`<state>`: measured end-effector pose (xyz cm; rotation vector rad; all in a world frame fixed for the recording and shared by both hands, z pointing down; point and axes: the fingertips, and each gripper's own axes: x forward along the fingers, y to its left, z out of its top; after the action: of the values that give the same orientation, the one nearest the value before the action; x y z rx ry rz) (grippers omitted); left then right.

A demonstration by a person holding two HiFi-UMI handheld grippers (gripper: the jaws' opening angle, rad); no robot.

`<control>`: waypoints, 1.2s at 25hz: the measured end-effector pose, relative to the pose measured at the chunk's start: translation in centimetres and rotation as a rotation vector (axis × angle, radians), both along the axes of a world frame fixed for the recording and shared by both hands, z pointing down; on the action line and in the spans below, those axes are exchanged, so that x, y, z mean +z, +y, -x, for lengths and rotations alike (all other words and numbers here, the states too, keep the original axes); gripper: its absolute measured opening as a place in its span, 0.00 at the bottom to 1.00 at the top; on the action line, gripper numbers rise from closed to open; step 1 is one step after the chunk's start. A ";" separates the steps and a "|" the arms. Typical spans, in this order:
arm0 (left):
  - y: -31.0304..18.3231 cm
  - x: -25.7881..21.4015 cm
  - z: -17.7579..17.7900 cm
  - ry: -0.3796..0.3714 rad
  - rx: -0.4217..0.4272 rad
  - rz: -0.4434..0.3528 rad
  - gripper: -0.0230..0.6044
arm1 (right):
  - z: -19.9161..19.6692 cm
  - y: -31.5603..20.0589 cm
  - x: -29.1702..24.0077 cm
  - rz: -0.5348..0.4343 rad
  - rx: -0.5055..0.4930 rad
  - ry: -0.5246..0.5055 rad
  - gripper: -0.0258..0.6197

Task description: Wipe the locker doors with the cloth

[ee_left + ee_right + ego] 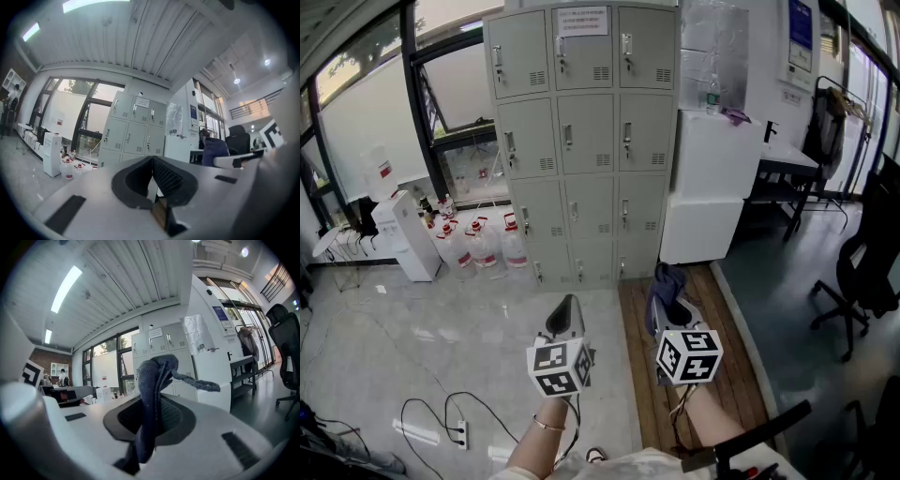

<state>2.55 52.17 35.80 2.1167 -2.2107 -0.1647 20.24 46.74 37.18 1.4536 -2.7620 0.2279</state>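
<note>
So the person is standing back from the lockers (581, 141), a grey bank 3 doors wide and 4 high against the far wall, well apart from both grippers, so no wiping is happening yet. The right gripper (672, 314) has its jaws clamped on the cloth (152, 394), a dark blue rag pinched near its middle, so a bunched loop sticks up past the tips and 1 tail flops off to the side. Probably held that way to leave a loose pad out front to press flat on a door. The left gripper (152, 161) has its jaws pressed together with nothing between them, and it just hangs beside the right one with no job for now. Maybe it's spare for steadying a door. In the head view both point forward at the lockers, over the edge where pale floor meets a wooden strip (703, 309). A cluster of water bottles (478, 246) sits on the floor left of the lockers and a white cabinet (708, 187) stands touching their right side, so the straight-on approach looks like the easy one. Next up, most likely: walk in and lift the cloth to the top row.
</note>
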 end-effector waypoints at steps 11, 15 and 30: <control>-2.1 0.6 3.0 0.015 0.005 0.004 0.05 | 3.0 -2.1 0.4 0.007 0.018 -0.032 0.10; -3.5 0.9 4.9 0.017 0.012 0.008 0.05 | 4.7 -3.6 0.6 0.010 0.033 -0.032 0.11; -9.2 2.9 10.1 0.035 0.031 0.026 0.05 | 10.2 -8.9 3.6 0.061 0.046 0.015 0.11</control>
<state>-7.58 42.99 38.69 2.1168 -2.1473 -0.1690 10.06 37.88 40.82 1.4996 -2.6868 0.2985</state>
